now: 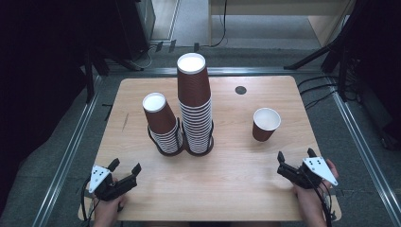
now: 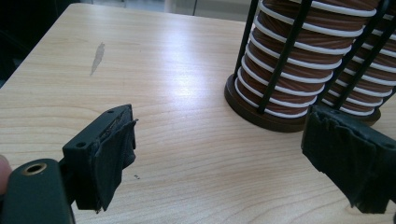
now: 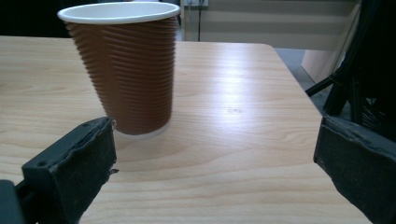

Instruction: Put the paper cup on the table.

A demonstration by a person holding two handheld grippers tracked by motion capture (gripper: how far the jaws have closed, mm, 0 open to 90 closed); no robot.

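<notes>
Two stacks of upside-down brown ribbed paper cups stand in black wire holders mid-table: a short stack (image 1: 162, 124) on the left and a tall stack (image 1: 195, 101) beside it. The short stack's base (image 2: 299, 70) rises ahead of my left gripper. A single upright brown cup (image 1: 265, 124) stands alone at the right, and it looms close in the right gripper view (image 3: 128, 65). My left gripper (image 1: 125, 166) rests open near the front left edge, nothing between its jaws (image 2: 219, 163). My right gripper (image 1: 295, 155) is open near the front right, just short of the single cup (image 3: 215, 163).
The wooden table (image 1: 227, 189) has a small dark round grommet (image 1: 240, 90) at the back right. Metal rails run along the floor on both sides. Dark stands and cables crowd the floor on the right (image 1: 340, 80).
</notes>
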